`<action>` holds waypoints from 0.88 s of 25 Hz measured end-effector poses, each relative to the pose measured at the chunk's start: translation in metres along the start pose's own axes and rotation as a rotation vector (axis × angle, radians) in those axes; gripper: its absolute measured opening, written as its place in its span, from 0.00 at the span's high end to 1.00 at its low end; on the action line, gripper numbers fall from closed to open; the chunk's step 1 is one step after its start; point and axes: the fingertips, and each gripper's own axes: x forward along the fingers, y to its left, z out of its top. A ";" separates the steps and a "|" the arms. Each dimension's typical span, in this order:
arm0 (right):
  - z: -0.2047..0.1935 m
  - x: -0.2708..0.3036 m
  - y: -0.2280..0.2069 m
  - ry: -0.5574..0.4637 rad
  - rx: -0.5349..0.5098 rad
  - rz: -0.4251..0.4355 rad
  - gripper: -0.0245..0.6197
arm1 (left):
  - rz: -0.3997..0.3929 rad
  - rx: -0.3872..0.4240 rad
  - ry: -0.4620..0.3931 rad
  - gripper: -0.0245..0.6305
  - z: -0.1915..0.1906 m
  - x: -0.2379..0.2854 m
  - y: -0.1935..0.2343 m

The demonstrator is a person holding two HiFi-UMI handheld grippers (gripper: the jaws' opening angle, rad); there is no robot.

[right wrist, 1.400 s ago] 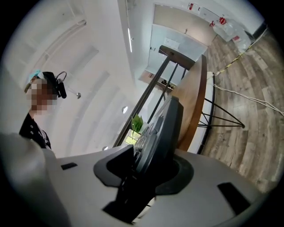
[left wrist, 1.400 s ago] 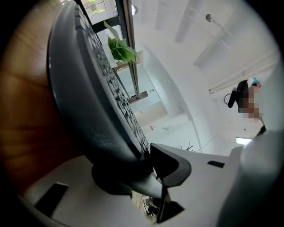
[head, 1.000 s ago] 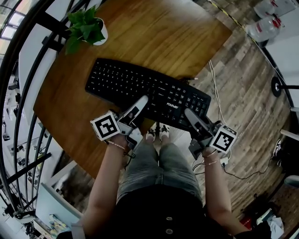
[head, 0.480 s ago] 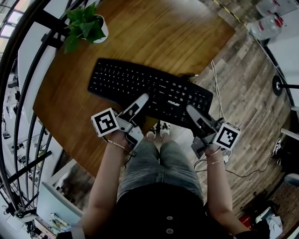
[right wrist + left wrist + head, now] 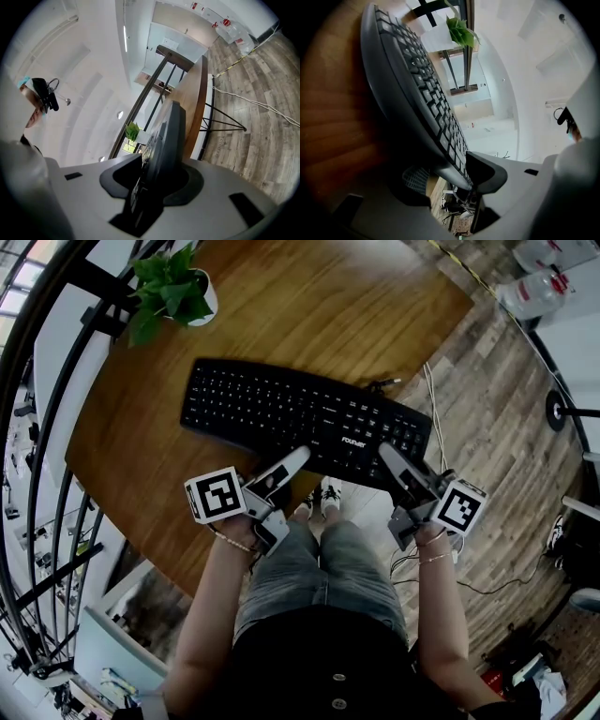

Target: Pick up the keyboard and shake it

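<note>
With the left gripper (image 5: pixel 289 463) and right gripper (image 5: pixel 394 463) each clamped on the keyboard's (image 5: pixel 281 409) edge between their jaws, a good shake likely needs firm, matched strokes.

A keyboard (image 5: pixel 305 418) lies across the near part of a table (image 5: pixel 309 306). The left gripper (image 5: pixel 296 457) clamps the middle of its near edge and the right gripper (image 5: pixel 388 454) its right end. A potted plant (image 5: pixel 169 292) stands behind, far left.

One keyboard (image 5: pixel 272 409), one plant (image 5: pixel 169 292) — two hand-held grippers (image 5: pixel 296 457) (image 5: pixel 386 452)
</note>
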 end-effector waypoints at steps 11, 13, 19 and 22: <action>0.004 0.005 -0.013 -0.087 0.014 -0.011 0.74 | 0.015 0.114 0.139 0.61 -0.037 -0.012 -0.008; 0.004 0.005 -0.014 -0.084 0.005 -0.019 0.73 | 0.015 0.113 0.145 0.61 -0.039 -0.010 -0.008; -0.002 0.003 -0.023 -0.064 -0.014 -0.070 0.68 | 0.026 0.119 0.160 0.61 -0.041 -0.007 -0.003; -0.002 0.005 -0.023 -0.053 -0.026 -0.073 0.66 | 0.020 0.106 0.159 0.61 -0.042 -0.005 -0.004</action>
